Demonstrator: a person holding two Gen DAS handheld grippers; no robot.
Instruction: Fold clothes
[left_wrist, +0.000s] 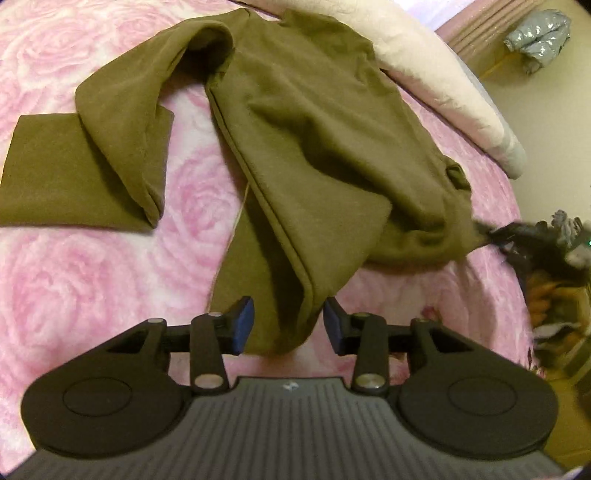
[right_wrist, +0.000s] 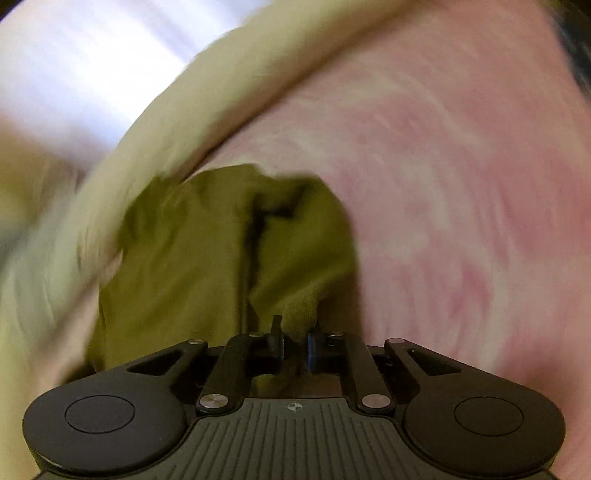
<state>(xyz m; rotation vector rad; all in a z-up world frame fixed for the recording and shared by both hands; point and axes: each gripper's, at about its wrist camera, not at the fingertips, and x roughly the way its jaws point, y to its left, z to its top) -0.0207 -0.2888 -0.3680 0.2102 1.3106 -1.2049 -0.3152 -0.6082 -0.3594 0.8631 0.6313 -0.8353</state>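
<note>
An olive green top (left_wrist: 303, 147) lies spread on the pink rose blanket (left_wrist: 74, 277), with its long sleeve (left_wrist: 92, 147) bent out to one side and a white pillow (left_wrist: 443, 81) just past its far edge. The job looks like it is at the grabbing step, before the first real fold. The left gripper (left_wrist: 288, 325) hangs over the near bottom corner of the top. Its jaws are about half open, with the blue pads (left_wrist: 243, 325) on each side of the corner, and they do not seem to press on the cloth. The right gripper (right_wrist: 295, 345) has its jaws nearly closed, and a bunch of the green cloth (right_wrist: 299, 314) is pinched between them. Next, I think the left jaws need to close on that corner, so both hands can lift and lay the edge over evenly. The left camera shows the whole top, the sleeve and the other gripper (left_wrist: 535, 236) tugging at the far hem corner. The right camera is very blurry and shows only the pinch up close, which the left camera cannot show clearly.
</note>
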